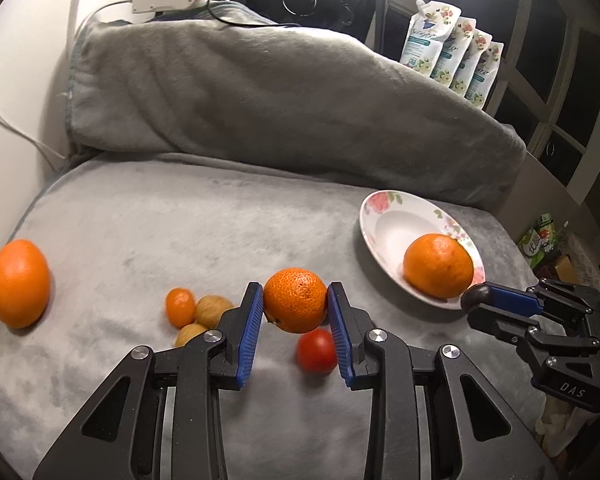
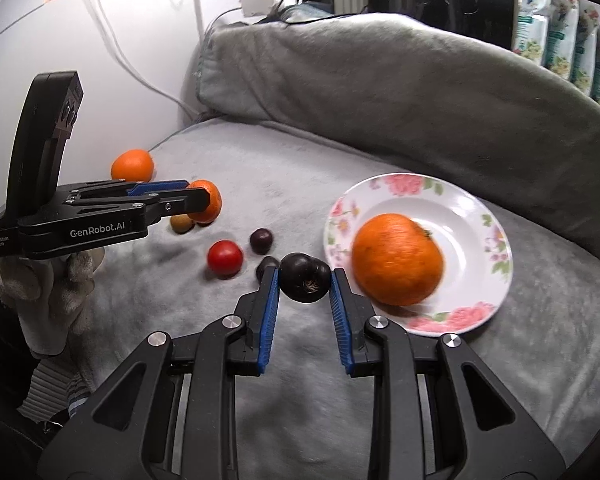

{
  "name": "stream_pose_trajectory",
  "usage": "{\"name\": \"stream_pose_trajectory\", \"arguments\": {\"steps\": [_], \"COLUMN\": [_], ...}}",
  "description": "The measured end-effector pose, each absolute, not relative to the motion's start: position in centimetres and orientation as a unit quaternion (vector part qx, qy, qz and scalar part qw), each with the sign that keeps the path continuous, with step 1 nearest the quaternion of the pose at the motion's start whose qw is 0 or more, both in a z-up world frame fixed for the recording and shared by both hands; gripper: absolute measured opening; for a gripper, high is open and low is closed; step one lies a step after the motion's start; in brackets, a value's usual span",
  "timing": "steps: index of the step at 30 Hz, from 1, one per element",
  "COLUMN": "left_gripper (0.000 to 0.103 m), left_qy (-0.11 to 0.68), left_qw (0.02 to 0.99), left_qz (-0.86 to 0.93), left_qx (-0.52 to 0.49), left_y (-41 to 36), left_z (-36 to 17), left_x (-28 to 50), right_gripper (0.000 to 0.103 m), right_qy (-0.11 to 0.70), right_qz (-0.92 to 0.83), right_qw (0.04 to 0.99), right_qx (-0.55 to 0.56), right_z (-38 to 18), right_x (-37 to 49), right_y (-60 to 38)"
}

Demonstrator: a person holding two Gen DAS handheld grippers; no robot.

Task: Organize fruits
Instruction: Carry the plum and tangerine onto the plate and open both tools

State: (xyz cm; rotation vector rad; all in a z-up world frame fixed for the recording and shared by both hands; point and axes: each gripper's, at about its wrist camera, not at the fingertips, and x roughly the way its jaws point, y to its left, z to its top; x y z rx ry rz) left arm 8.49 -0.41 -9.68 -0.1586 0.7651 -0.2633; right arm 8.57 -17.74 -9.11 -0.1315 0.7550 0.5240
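My left gripper (image 1: 295,300) is shut on a tangerine (image 1: 295,299) and holds it above the grey blanket; it also shows in the right wrist view (image 2: 202,204). My right gripper (image 2: 305,278) is shut on a dark round fruit (image 2: 305,282), just left of the floral plate (image 2: 476,232). The plate holds one orange (image 2: 398,259). In the left wrist view the plate (image 1: 384,228) with its orange (image 1: 438,265) lies at the right, and the right gripper (image 1: 476,298) holds the dark fruit at the plate's near rim.
On the blanket lie a large orange (image 1: 18,289), a small kumquat (image 1: 180,306), two brownish fruits (image 1: 212,309), a red tomato (image 1: 317,350) and two dark fruits (image 2: 261,240). A blanket-covered ridge (image 1: 260,92) rises behind, with pouches (image 1: 452,56) beyond it.
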Motion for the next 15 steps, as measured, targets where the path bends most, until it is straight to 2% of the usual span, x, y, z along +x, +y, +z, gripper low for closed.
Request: {"name": "stream_pose_trajectory", "arguments": {"steps": [15], "left_gripper": [0.031], "left_qy": [0.370], "left_qw": [0.913], "left_qz": [-0.161], "left_qx": [-0.066], "left_y": [-4.5], "left_z": [-8.6], "left_x": [11.8], "right_gripper": [0.027], "right_qy": [0.347], "right_qz": [0.196], "right_qw": [0.917], "right_qx": [-0.028], "right_z": [-7.3], "right_x": [9.9], "right_y": [-24.5]}}
